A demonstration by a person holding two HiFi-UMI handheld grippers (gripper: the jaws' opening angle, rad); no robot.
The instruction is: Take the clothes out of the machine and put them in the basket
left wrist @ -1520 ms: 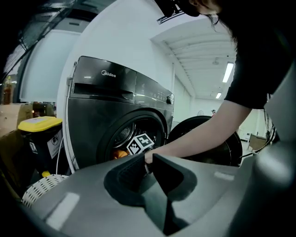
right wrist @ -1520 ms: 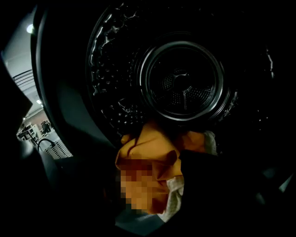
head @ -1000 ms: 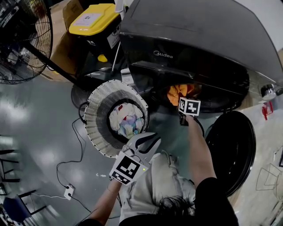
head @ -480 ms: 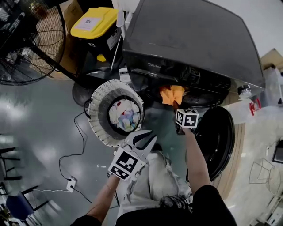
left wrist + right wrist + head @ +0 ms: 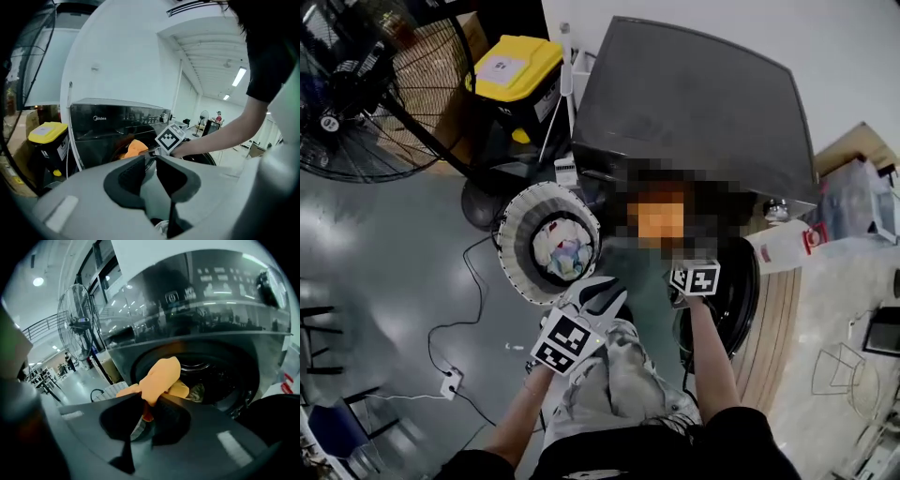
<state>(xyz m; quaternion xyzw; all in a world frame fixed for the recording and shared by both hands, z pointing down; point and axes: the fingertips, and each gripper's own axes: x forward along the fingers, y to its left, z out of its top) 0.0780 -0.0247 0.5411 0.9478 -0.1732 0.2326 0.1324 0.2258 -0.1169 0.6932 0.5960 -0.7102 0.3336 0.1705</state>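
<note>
The dark front-loading machine [image 5: 694, 103] bears Midea lettering [image 5: 99, 118] on its front panel, and its round door [image 5: 741, 300] hangs open. Left of it, the white basket [image 5: 511, 234] holds pale clothes [image 5: 565, 255]. The orange garment [image 5: 159, 376] is bunched before the drum mouth, its long axis rising from the right gripper [image 5: 149, 405], whose 2 jaws clamp its lower end. The left gripper [image 5: 150, 161] is empty, jaws slightly apart, beside the basket's near rim.
</note>
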